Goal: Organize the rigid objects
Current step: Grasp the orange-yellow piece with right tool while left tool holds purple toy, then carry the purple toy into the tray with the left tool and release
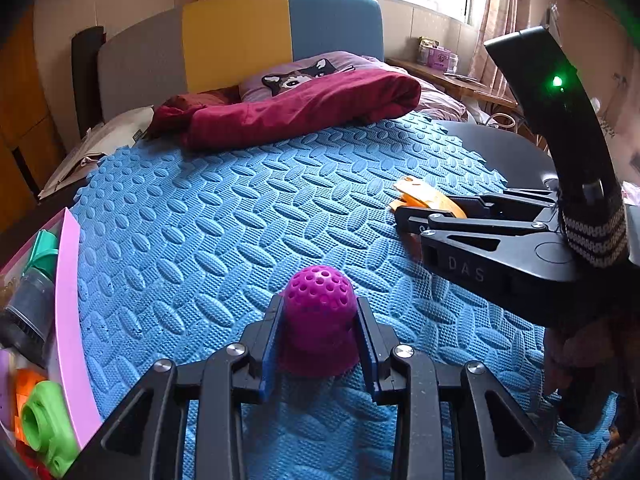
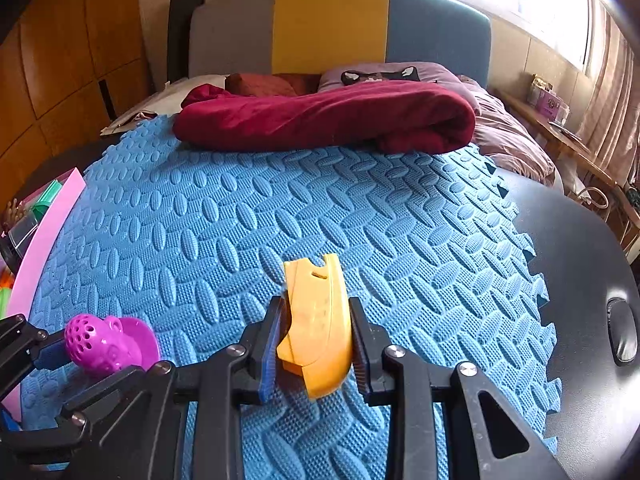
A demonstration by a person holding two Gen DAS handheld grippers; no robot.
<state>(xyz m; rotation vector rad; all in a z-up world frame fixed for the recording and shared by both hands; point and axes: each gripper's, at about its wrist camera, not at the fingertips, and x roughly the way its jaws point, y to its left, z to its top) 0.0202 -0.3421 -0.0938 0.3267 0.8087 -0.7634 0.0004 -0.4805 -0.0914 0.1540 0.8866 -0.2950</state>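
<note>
A purple perforated plastic toy (image 1: 318, 320) sits between the fingers of my left gripper (image 1: 320, 340), which is shut on it just above the blue foam mat (image 1: 240, 208). The toy also shows in the right wrist view (image 2: 106, 344), low at the left. My right gripper (image 2: 316, 344) is shut on a curved orange plastic piece (image 2: 316, 320) that stands on edge above the mat. In the left wrist view the right gripper (image 1: 416, 216) is at the right with the orange piece (image 1: 428, 196) sticking out past its fingers.
A pink-walled box (image 1: 70, 320) at the left edge holds a green piece (image 1: 44, 420), an orange piece and a dark brush-like item. A dark red blanket (image 2: 332, 120) lies across the mat's far end. A black tabletop (image 2: 580, 280) with a mouse (image 2: 622, 330) lies at the right.
</note>
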